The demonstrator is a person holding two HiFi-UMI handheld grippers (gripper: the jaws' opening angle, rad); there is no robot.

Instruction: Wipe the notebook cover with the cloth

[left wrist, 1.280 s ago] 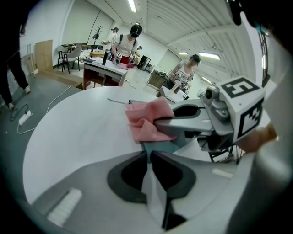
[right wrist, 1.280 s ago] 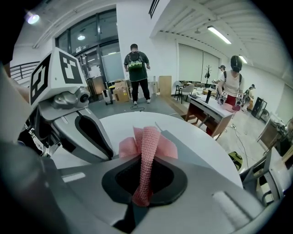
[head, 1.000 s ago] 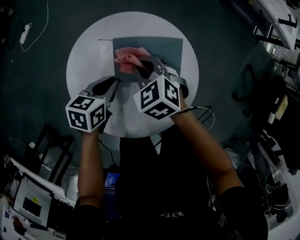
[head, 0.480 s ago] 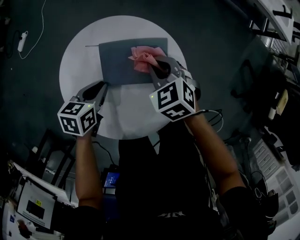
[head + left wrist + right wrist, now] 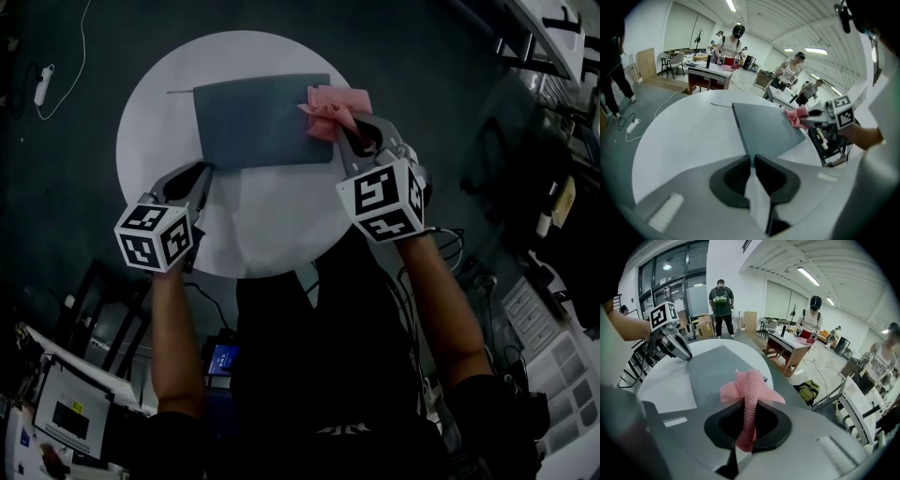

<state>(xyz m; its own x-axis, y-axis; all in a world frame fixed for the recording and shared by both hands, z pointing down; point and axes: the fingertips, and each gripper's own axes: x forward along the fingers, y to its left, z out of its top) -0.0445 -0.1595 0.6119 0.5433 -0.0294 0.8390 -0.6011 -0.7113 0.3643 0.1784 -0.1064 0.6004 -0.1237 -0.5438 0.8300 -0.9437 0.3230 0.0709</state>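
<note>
Right hand-held gripper (image 5: 352, 131) clamps a bunched pink cloth (image 5: 330, 108) that straddles the right edge of the grey notebook (image 5: 262, 122), at its far corner. The notebook lies on the far half of the round white bench (image 5: 262, 225). Left hand-held gripper (image 5: 202, 172), jaws together, rests its tips at the notebook's near left corner. The cover's broad middle lies exposed between them.

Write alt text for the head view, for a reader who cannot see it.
Seen from above, the right gripper, shut on a pink cloth, holds it at the right edge of a dark grey notebook lying on a round white table. The left gripper, jaws together, has its tips at the notebook's near left corner.
</note>
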